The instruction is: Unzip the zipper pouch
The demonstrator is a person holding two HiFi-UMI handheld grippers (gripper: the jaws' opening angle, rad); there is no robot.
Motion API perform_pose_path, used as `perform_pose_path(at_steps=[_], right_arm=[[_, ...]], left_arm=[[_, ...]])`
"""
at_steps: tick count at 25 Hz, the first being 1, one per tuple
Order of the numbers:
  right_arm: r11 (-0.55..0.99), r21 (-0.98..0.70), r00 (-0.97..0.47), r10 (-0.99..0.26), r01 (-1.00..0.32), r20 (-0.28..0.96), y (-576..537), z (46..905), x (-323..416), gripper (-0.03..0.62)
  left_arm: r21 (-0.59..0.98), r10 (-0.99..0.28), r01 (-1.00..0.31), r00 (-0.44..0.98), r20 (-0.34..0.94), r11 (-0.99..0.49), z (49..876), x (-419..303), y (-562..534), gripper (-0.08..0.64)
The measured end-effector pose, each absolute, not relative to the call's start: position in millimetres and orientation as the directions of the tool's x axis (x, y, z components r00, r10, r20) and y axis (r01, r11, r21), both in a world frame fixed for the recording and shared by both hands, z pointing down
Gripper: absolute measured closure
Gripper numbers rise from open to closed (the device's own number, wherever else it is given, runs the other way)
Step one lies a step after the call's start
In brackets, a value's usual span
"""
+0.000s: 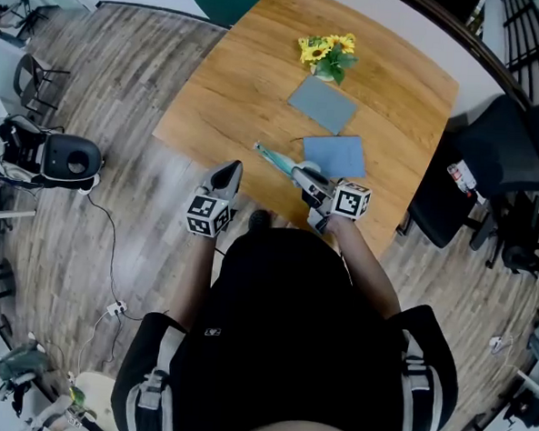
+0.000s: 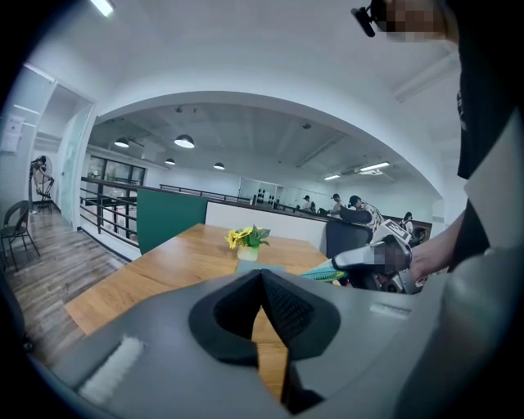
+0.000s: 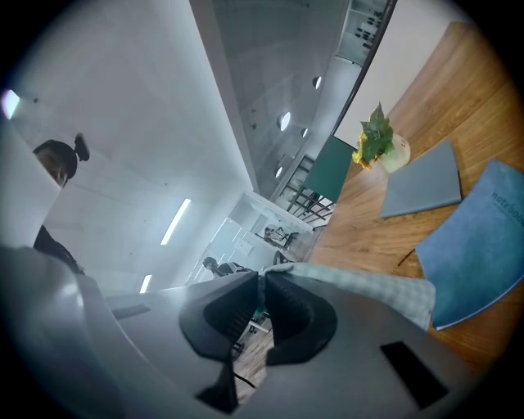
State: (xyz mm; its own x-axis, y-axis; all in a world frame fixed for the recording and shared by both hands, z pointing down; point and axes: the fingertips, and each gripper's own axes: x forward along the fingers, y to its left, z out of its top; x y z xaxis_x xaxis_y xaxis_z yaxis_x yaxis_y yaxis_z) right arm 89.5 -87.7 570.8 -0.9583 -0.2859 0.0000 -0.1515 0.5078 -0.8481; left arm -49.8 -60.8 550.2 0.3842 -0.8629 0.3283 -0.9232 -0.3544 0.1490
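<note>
A teal checked zipper pouch (image 1: 275, 158) sticks out over the near edge of the wooden table (image 1: 232, 80), held clear of it. My right gripper (image 1: 301, 175) is shut on the pouch's near end. In the right gripper view the checked fabric (image 3: 372, 288) runs off to the right from the closed jaws (image 3: 264, 282). My left gripper (image 1: 234, 168) hangs to the left of the pouch, off the table's edge, shut with nothing in it. The left gripper view shows its pads (image 2: 282, 307) meeting, with the pouch (image 2: 325, 272) and the right gripper (image 2: 385, 258) apart at the right.
On the table lie a blue notebook (image 1: 335, 155), a grey notebook (image 1: 322, 104) and a small pot of yellow flowers (image 1: 327, 55). A black chair (image 1: 496, 156) stands at the table's right. A cable (image 1: 113, 246) and a black device (image 1: 73, 159) are on the floor at the left.
</note>
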Motion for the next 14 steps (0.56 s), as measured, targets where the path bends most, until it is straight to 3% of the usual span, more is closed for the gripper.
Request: perform_pose_path(at_steps=[14], right_arm=[[0.558, -0.810, -0.955, -0.297, -0.181, 0.009, -79.6, 566.3, 105.2, 0.560]], left_arm=[[0.128, -0.864, -0.925, 0.380, 0.332, -0.357, 543.4, -38.0, -48.4, 0.560]])
